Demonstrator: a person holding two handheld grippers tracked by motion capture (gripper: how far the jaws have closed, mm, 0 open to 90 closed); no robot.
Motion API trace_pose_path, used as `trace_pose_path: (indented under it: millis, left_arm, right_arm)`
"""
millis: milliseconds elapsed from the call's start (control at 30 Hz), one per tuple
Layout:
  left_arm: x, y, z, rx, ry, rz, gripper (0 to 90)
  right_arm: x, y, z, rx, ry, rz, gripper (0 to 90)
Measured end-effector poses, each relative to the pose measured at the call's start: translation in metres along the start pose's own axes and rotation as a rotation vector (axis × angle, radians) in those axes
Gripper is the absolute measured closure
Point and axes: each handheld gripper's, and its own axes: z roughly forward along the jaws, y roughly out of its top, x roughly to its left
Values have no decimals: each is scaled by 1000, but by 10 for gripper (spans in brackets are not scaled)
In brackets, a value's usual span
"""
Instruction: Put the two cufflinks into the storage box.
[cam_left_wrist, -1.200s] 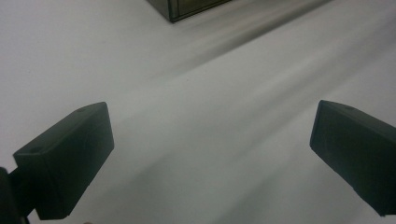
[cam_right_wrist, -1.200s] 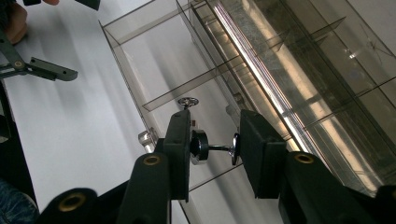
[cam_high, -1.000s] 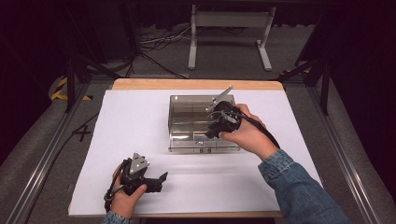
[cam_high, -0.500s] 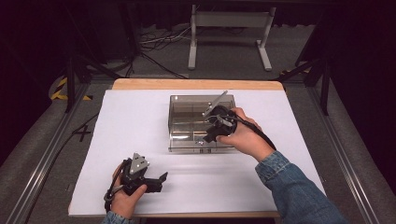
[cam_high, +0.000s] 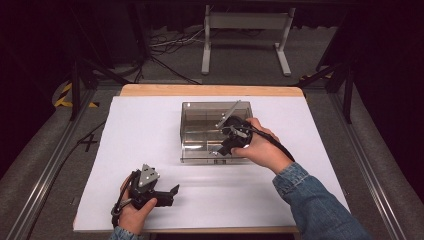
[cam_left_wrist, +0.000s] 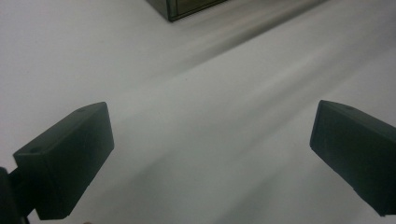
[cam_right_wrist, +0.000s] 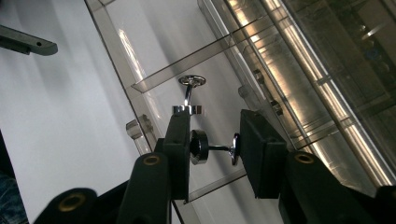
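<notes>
We see no readable writing anywhere. The clear box (cam_high: 200, 131) sits just past the centre of the white surface (cam_high: 140, 130), and inside it our right claw (cam_right_wrist: 212, 144) pinches a small chrome knob (cam_right_wrist: 212, 148) end to end. A second chrome knob (cam_right_wrist: 190, 88) lies just beyond at twelve o'clock. Our left claw (cam_left_wrist: 210, 154) rests at seven o'clock, jaws spread over bare surface.

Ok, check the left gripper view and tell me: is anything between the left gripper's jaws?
No: the left gripper has its jaws standing wide apart, with bare white table between them.
</notes>
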Motion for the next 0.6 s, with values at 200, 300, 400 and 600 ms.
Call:
trace_pose_path:
  millis: [200, 300, 400, 600]
  left_arm:
    - [0, 0, -1, 1, -2, -4, 3]
    - [0, 0, 0, -2, -2, -3, 3]
    - [0, 0, -1, 0, -2, -4, 3]
    - [0, 0, 0, -4, -2, -2, 3]
  right_arm:
    - [0, -1, 3, 12, 0, -3, 650]
    - [0, -1, 3, 13, -1, -2, 650]
    - [0, -1, 4, 15, -3, 0, 650]
    - [0, -2, 5, 19, -4, 1, 648]
